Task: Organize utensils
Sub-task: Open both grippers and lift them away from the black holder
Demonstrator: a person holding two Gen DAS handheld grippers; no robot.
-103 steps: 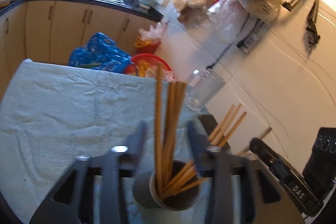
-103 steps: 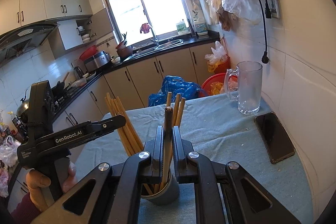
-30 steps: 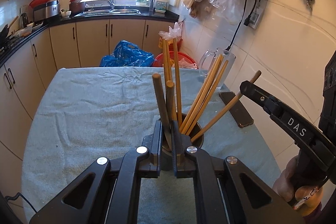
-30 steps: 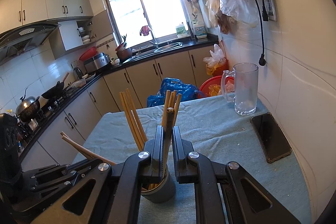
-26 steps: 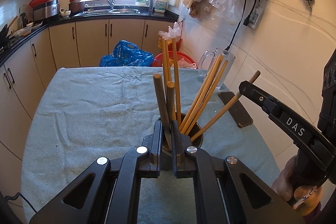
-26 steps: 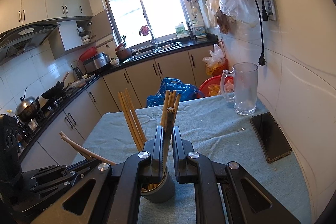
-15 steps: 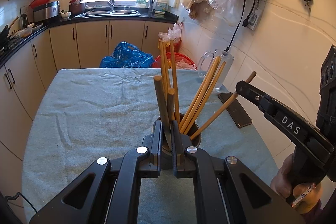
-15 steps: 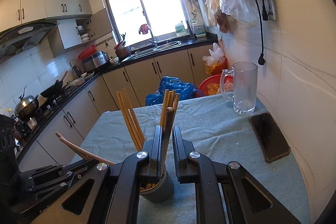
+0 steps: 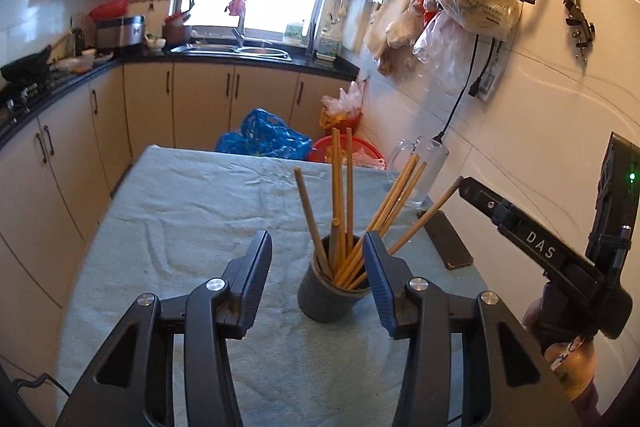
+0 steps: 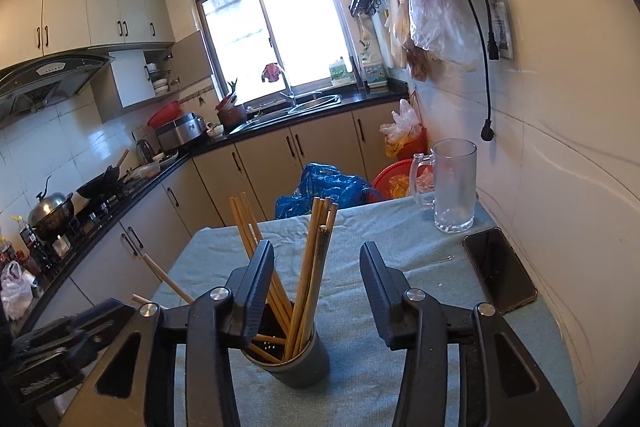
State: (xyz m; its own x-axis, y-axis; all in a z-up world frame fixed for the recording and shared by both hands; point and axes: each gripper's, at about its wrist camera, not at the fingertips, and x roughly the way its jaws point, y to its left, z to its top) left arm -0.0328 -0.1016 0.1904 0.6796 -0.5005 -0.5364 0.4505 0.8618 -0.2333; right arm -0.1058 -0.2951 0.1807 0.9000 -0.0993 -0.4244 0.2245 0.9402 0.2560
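Nearest the left wrist camera, the left gripper (image 9: pixel 316 255) stood with its jaws spread wide and nothing between the pads. Just beyond them, at about 12 o'clock, a dark grey cup (image 9: pixel 326 299) sat on the pale blue-green towel (image 9: pixel 180 211) covering the table, tilted slightly. The wooden chopsticks (image 9: pixel 344 195) stood in it in a loose fan, some near upright, others leaning toward 1 and 2 o'clock. At 3 o'clock in that view the right gripper's dark body was held in a hand (image 9: pixel 568 351).

In the right wrist view, the right gripper (image 10: pixel 318 269) was likewise spread open and grasped nothing; its left finger (image 10: pixel 256 283) stood in front of the cup's near rim, and the cup (image 10: pixel 298 359) sat low at about 6 o'clock between the fingers. The chopsticks (image 10: pixel 320 251) rose from it toward 12 o'clock, a few slanting to 11.

Farther along the towel, at 2 o'clock, a dark phone (image 10: pixel 500 269) lay flat near the tiled wall, with a small paper clip (image 10: pixel 446 259) just beside it. Beyond the phone stood an upright glass mug (image 10: pixel 454 187) near the table's far corner. Past the table edge, at 12 o'clock, a blue plastic bag (image 10: pixel 328 187) and a red basin (image 10: pixel 394 177) sat on the floor before the cabinets.
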